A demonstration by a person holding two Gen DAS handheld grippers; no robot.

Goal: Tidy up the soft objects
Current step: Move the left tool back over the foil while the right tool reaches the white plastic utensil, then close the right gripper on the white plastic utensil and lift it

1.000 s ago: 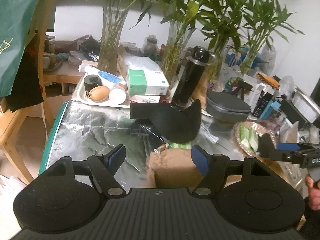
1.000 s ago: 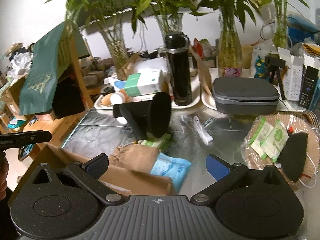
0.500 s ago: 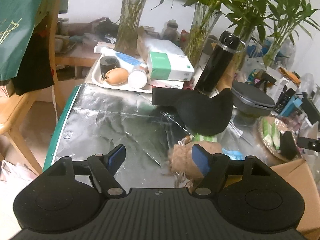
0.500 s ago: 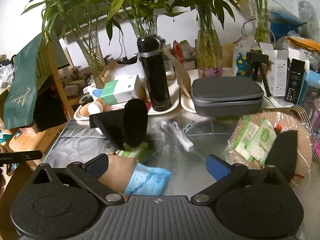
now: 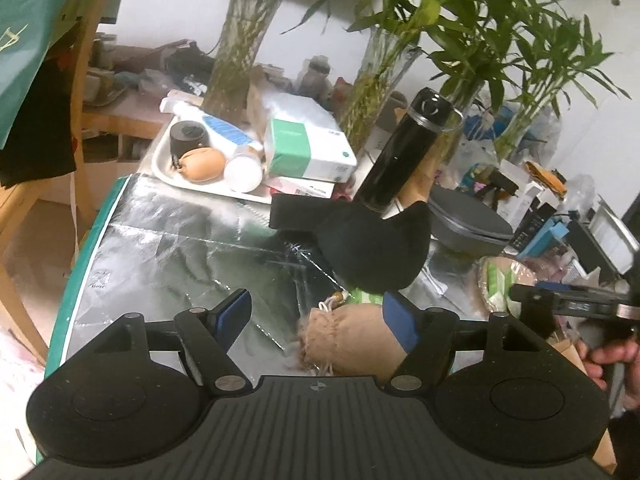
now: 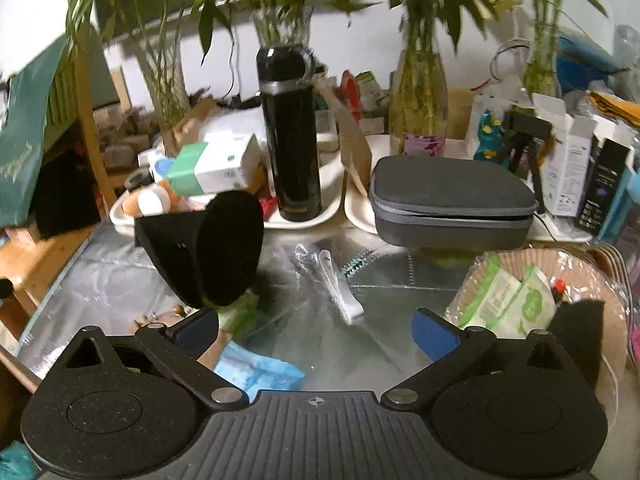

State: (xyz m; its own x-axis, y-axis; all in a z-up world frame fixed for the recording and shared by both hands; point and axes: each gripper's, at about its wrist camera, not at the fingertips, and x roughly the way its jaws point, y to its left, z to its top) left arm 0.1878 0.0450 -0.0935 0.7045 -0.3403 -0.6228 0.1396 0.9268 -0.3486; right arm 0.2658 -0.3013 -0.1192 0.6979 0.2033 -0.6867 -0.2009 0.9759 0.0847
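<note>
In the left wrist view, the left hand-held gripper [image 5: 316, 316] was seen with its blue pads spread wide and nothing pressed between them. A tan drawstring pouch [image 5: 348, 340] lay on the silver-covered worktop [image 5: 160, 248] between the pads, closer to the right pad; whether that pad touched it could not be told. Just behind the pouch a black soft cap [image 5: 368, 244] was propped up, with a green packet [image 5: 366, 296] partly hidden under it. A black flask [image 5: 404, 156] stood behind the cap, and a white tray [image 5: 168, 168] with small items was placed further left. At the right edge, the right hand-held gripper [image 5: 532, 300] was seen from the side, held by a hand [image 5: 612, 360]; its opening could not be judged from there.

In the right wrist view, the right hand-held gripper [image 6: 316, 332] was shown with its pads wide apart and empty, above bare worktop [image 6: 380, 320]. A light blue packet [image 6: 256, 372] lay beside the left pad, with the green packet [image 6: 240, 316] and the black soft cap [image 6: 216, 252] behind it. A white plastic item [image 6: 340, 288] lay in the middle. A grey zip case [image 6: 452, 200] sat behind, and a woven basket [image 6: 604, 280] holding green packets [image 6: 508, 300] stood at the right.
</note>
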